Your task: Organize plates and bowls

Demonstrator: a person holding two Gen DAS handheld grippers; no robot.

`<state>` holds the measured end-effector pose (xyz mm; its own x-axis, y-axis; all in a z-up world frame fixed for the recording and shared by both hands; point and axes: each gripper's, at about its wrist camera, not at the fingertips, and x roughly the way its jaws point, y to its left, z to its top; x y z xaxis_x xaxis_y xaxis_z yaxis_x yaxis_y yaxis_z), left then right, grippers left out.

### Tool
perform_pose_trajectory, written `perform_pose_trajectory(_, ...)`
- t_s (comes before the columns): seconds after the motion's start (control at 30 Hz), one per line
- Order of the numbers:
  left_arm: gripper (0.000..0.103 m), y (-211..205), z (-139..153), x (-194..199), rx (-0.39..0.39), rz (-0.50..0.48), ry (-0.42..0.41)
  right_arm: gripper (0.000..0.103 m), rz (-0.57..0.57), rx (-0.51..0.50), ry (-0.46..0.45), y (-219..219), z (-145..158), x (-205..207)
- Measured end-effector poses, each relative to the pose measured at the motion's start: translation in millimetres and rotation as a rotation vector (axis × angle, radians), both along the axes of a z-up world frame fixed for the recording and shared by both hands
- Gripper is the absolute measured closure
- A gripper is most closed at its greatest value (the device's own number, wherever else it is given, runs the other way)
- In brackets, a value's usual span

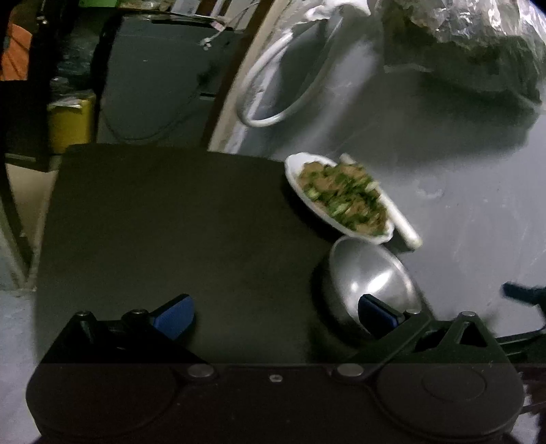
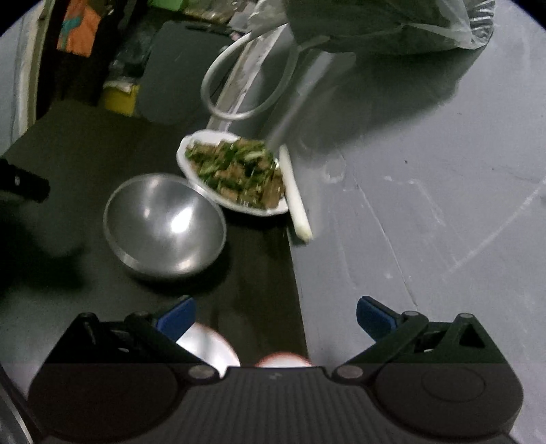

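Both sets of fingers spread wide, gripping nothing. Left gripper (image 1: 276, 316): right-hand blue pad (image 1: 375, 312) overlapping the near rim of the steel bowl (image 1: 368, 276), contact impossible to tell through the blur; left-hand pad over bare black mat (image 1: 170, 222). Right gripper (image 2: 276, 316): open over the edge where mat meets grey table (image 2: 426, 205), with two pale round shapes (image 2: 211, 345) just under the fingers, too blurred to name.

Ahead of the right fingers and slightly left, the steel bowl (image 2: 163, 222), empty, upright on the mat. Just beyond, touching or nearly touching its far rim, the white plate (image 2: 232, 174) heaped with chopped greens and meat. Beside the plate's right edge, a white stick (image 2: 297, 201) lying half off the mat. Farther out, a cable loop (image 2: 245, 78) and a plastic bag (image 2: 392, 24).

Likely trouble: nudging the bowl forward into the loaded plate, spilling food; pinching only the thin slick rim and letting the bowl tip or slip; clipping the stick or snagging the cable when reaching for the plate; fast, blurred motion worsening aim.
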<state>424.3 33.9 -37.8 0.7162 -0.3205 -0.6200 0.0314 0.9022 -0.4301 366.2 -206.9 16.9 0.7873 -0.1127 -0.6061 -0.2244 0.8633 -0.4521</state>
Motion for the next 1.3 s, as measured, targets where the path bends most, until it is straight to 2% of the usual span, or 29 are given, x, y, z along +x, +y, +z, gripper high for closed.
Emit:
perform_pose_trajectory(0.17,0.001,-12.6,-4.6,27.1,-0.051,-0.008,0.015,0.002,-0.036,0.162,0.023,1.7,-4.6,34.5)
perform_pose_trajectory(0.27,0.004,-20.4,-7.8,36.5,-0.05,-0.036,0.012,0.015,-0.049,0.24,0.055,3.7,-11.6,49.0)
perform_pose_trajectory(0.37,0.015,-26.1,-10.3,43.3,-0.059,-0.051,0.018,0.023,-0.041,0.265,0.079,8.0,-18.7,57.4)
perform_pose_trajectory(0.43,0.03,-28.7,-12.3,46.4,-0.07,-0.067,0.032,0.029,-0.035,0.275,0.095,10.9,-22.1,60.8)
perform_pose_trajectory(0.47,0.034,-30.3,-13.7,47.7,-0.074,-0.072,0.041,0.035,-0.034,0.279,0.103,12.2,-24.3,63.6)
perform_pose_trajectory(0.5,0.042,-31.8,-15.3,48.9,-0.078,-0.077,0.05,0.041,-0.034,0.285,0.11,12.8,-26.1,64.6)
perform_pose_trajectory(0.53,0.058,-32.8,-17.0,50.0,-0.09,-0.094,0.061,0.045,-0.034,0.291,0.117,13.0,-27.4,65.7)
perform_pose_trajectory(0.57,0.066,-33.7,-18.9,50.7,-0.102,-0.114,0.068,0.054,-0.037,0.299,0.124,13.3,-28.9,66.6)
perform_pose_trajectory(0.6,0.08,-34.7,-20.6,50.9,-0.109,-0.132,0.073,0.063,-0.039,0.308,0.131,12.8,-30.1,66.8)
perform_pose_trajectory(0.63,0.083,-35.2,-22.3,50.3,-0.11,-0.137,0.074,0.066,-0.042,0.32,0.143,11.9,-31.9,68.0)
perform_pose_trajectory(0.73,0.084,-32.9,-23.1,46.8,-0.123,-0.119,0.075,0.077,-0.069,0.387,0.205,9.6,-35.4,72.9)
perform_pose_trajectory(0.8,0.084,-31.5,-22.5,45.9,-0.124,-0.117,0.083,0.083,-0.087,0.399,0.211,9.8,-35.7,73.9)
perform_pose_trajectory(0.93,0.086,-30.0,-18.7,36.7,-0.092,-0.111,0.082,0.085,-0.08,0.417,0.218,9.0,-34.9,72.0)
perform_pose_trajectory(1.07,0.086,-24.3,-10.1,21.1,-0.093,-0.099,0.073,0.086,-0.054,0.426,0.209,12.0,-31.5,61.1)
perform_pose_trajectory(1.3,0.086,-29.7,21.9,-21.7,-0.089,-0.104,0.027,0.086,-0.028,0.498,0.158,7.2,-8.5,24.7)
